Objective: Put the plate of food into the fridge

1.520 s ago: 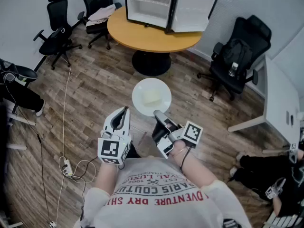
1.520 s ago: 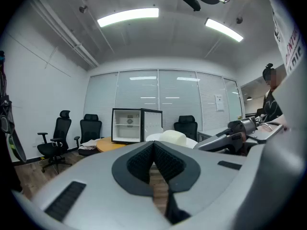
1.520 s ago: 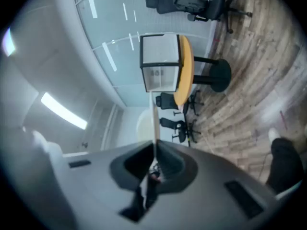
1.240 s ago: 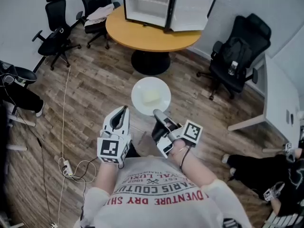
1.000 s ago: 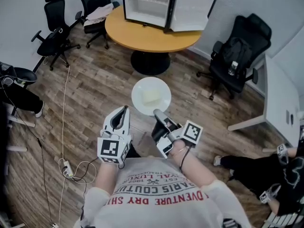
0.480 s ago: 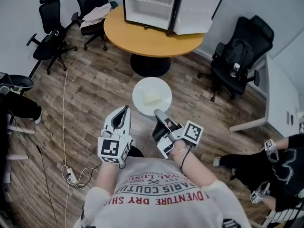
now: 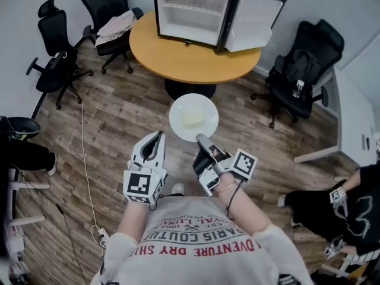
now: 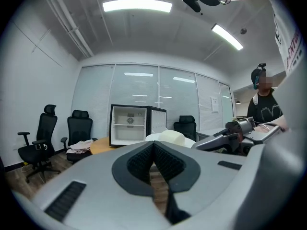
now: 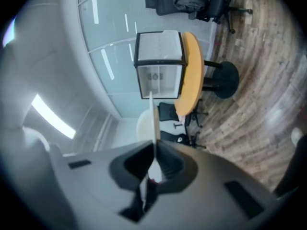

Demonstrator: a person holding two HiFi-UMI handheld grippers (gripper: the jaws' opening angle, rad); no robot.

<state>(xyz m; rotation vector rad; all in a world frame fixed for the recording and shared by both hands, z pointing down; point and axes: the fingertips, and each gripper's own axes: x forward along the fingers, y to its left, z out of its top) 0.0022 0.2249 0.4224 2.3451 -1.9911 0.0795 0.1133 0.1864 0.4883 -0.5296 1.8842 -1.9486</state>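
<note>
A white round plate [image 7: 193,117] with a pale block of food [image 7: 193,119] on it is held in the air above the wood floor. My right gripper [image 7: 202,140] is shut on the plate's near rim; in the right gripper view the plate [image 9: 152,121] shows edge-on between the jaws. My left gripper [image 7: 155,139] hangs to the left of the plate, shut, with nothing in it. A small open fridge [image 7: 196,12] stands on a round orange table [image 7: 196,55] ahead, its door [image 7: 249,31] swung to the right. The left gripper view also shows the fridge [image 8: 128,124] and the plate [image 8: 173,137].
Black office chairs [image 7: 56,55] stand at the left and another [image 7: 300,79] at the right of the table. A white cable [image 7: 83,159] trails over the floor at the left. A person in black [image 7: 350,209] is at the right edge. A white desk [image 7: 356,123] is at the far right.
The table and fridge have come closer and lower in the head view. Both grippers and the plate keep their pose. The person at the right has moved further into view.
</note>
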